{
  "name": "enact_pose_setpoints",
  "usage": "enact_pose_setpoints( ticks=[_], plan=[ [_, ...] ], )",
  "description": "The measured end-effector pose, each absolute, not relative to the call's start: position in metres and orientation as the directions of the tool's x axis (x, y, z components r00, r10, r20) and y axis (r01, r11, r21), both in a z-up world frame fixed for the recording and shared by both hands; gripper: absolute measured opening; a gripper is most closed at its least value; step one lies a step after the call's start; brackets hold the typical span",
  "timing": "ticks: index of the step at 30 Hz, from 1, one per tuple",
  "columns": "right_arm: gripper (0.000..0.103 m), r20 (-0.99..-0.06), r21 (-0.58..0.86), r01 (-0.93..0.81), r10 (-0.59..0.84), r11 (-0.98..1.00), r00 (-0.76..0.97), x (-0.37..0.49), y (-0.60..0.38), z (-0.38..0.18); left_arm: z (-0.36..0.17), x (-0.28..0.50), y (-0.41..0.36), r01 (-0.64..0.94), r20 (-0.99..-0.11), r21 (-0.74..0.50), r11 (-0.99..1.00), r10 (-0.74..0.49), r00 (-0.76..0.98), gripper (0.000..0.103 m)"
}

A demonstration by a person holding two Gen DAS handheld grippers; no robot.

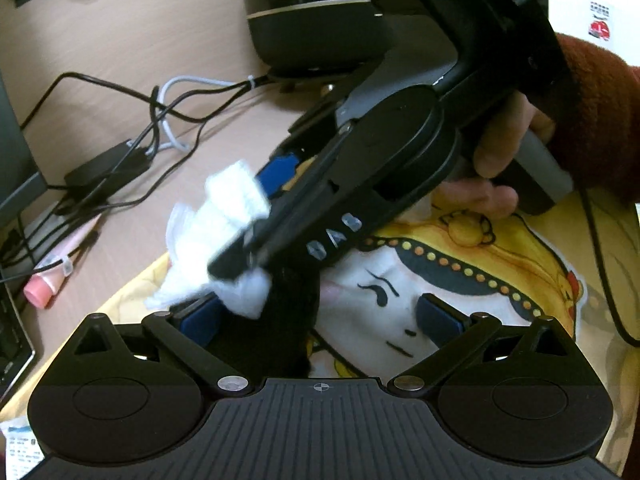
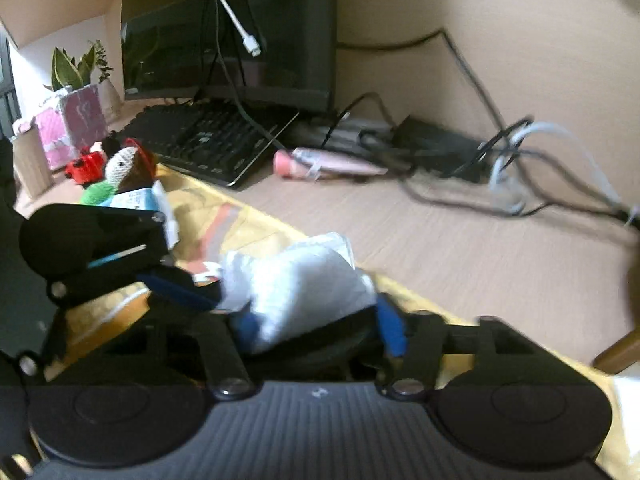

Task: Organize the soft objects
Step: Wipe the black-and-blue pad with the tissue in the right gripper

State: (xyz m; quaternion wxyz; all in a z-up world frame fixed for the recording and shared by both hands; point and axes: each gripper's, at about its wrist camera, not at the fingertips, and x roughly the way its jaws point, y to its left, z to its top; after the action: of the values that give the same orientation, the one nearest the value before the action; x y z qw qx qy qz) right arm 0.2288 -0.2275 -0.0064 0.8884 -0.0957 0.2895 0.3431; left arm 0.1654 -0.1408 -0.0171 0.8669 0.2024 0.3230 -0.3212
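A white soft bundle (image 2: pixel 304 280) sits between the blue pads of my right gripper (image 2: pixel 316 326), which is shut on it just above a yellow cartoon-printed cloth (image 2: pixel 240 220). In the left wrist view the right gripper (image 1: pixel 240 224) reaches in from the upper right, with the white bundle (image 1: pixel 216 216) bulging out on both sides of its fingers. My left gripper (image 1: pixel 316 316) stands wide open low over the printed cloth (image 1: pixel 480 280). A black fuzzy item (image 1: pixel 280 320) lies between its jaws near the left pad, partly hidden. One left gripper finger (image 2: pixel 180 284) nearly touches the bundle.
A keyboard (image 2: pixel 208 140) and monitor (image 2: pixel 228 32) stand at the back. Tangled cables (image 1: pixel 152 120) and a pink tube (image 1: pixel 60 268) lie on the wooden desk. A crocheted doll (image 2: pixel 124 168) and a red toy (image 2: pixel 86 166) sit by the cloth's corner. A hand in a rust sleeve (image 1: pixel 592 112) holds the right gripper.
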Motion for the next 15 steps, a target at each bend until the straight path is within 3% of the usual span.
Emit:
enact_pose_setpoints(
  ticks=[5,15],
  plan=[
    [0.018,-0.513,0.008,-0.599,0.518,0.801,0.685,0.225,-0.245,0.002,-0.017,0.163,-0.139,0.682,-0.689,0.135,0.719,-0.427,0.586,0.103],
    [0.018,-0.377,0.15,-0.499,0.516,0.853,0.769,0.201,-0.308,0.021,-0.016,0.167,-0.138,0.649,-0.684,0.134,0.749,-0.405,0.607,0.103]
  ],
)
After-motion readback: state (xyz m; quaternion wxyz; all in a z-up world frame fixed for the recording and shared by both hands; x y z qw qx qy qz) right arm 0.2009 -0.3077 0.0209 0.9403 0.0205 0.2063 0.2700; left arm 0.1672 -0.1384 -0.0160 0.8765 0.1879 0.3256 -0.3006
